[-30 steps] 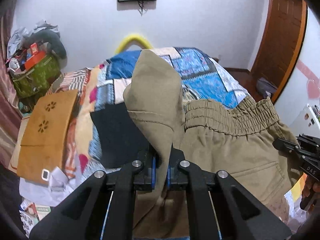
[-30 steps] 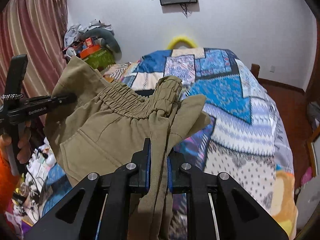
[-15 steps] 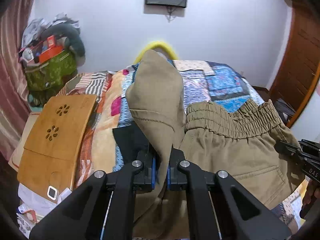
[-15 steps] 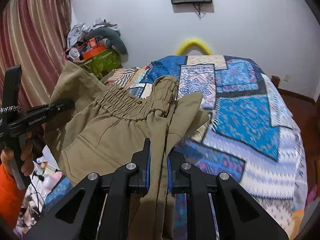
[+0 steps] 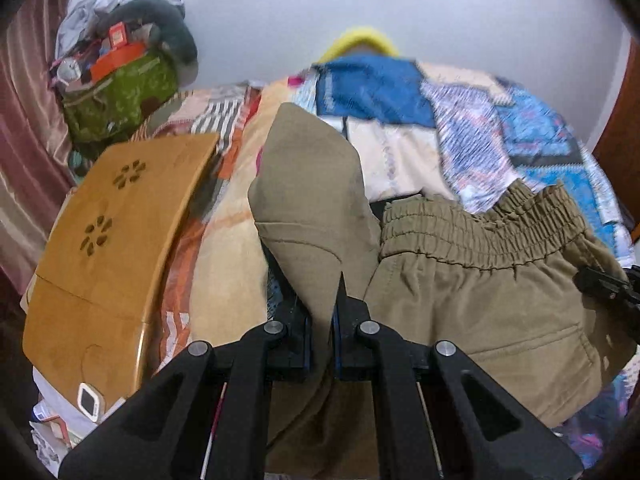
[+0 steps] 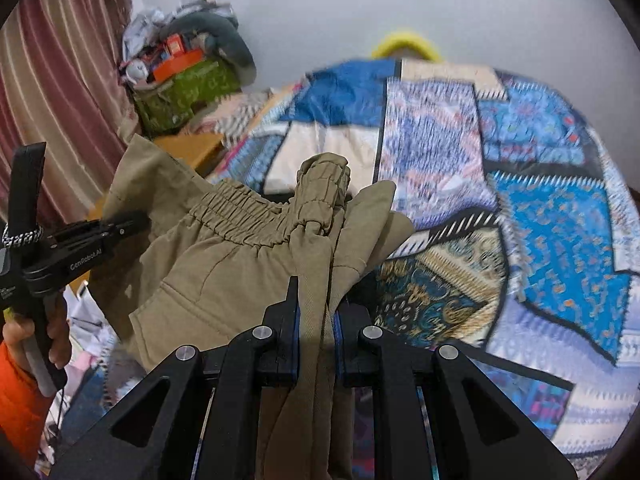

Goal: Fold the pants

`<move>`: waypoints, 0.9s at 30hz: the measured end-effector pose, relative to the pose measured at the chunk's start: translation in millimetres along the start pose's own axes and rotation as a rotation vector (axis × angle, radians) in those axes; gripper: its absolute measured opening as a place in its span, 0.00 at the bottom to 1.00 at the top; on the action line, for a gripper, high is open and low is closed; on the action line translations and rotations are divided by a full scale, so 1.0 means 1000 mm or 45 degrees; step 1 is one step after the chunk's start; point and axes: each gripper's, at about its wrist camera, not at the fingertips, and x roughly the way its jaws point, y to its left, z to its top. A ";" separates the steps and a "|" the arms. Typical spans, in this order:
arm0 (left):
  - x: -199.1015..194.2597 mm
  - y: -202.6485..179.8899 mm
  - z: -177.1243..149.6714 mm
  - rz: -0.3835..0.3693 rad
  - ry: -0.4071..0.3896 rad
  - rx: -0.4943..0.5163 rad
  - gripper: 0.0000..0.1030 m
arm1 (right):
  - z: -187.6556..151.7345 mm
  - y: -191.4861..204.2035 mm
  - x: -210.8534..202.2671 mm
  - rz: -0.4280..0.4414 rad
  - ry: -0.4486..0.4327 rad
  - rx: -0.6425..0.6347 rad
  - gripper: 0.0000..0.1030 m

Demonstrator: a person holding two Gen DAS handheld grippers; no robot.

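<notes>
**Khaki pants carried over the bed, one gripper at each side**

Khaki pants (image 5: 480, 304) hang in the air above the patchwork bedspread (image 6: 560, 220), stretched between the two tools. The left gripper (image 5: 321, 320) has its jaws clamped on a fabric corner; the right gripper (image 6: 316, 312) has its jaws pinched on a bunched side of the gathered waistband (image 6: 240, 216).

Procedure, as judged from here:
- Keep both grips level so the waistband spans taut.
- Lower the cloth flat onto the bedspread before making a fold.
- Steer clear of the wooden lap desk (image 5: 116, 236) at the left.

Not visible: the legs, which drop below both views. The bedspread is blurred. How much cloth each clamp holds cannot be determined.
</notes>
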 end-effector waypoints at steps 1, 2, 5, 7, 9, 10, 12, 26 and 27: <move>0.012 0.002 -0.003 0.014 0.028 0.003 0.08 | -0.002 -0.001 0.008 -0.001 0.034 0.001 0.11; 0.023 0.003 -0.006 0.025 0.059 0.001 0.08 | -0.004 -0.002 0.014 -0.004 0.058 0.000 0.11; 0.052 0.012 -0.013 0.026 0.173 -0.055 0.12 | -0.013 -0.004 0.030 -0.019 0.138 -0.004 0.11; 0.067 0.024 -0.019 0.002 0.227 -0.101 0.20 | -0.017 -0.009 0.034 -0.019 0.172 0.016 0.12; 0.072 0.032 -0.025 -0.014 0.245 -0.135 0.33 | -0.017 -0.014 0.033 -0.003 0.185 0.052 0.16; 0.072 0.034 -0.028 -0.003 0.239 -0.135 0.38 | -0.018 -0.016 0.031 -0.003 0.199 0.068 0.18; 0.069 0.036 -0.030 0.042 0.234 -0.111 0.56 | -0.022 -0.014 0.026 -0.020 0.211 0.053 0.21; -0.031 0.028 -0.060 0.111 0.195 0.037 0.61 | -0.045 0.006 -0.069 -0.049 0.092 -0.006 0.33; -0.044 0.027 -0.060 0.103 0.170 0.043 0.61 | -0.046 0.011 -0.081 -0.050 0.064 -0.013 0.33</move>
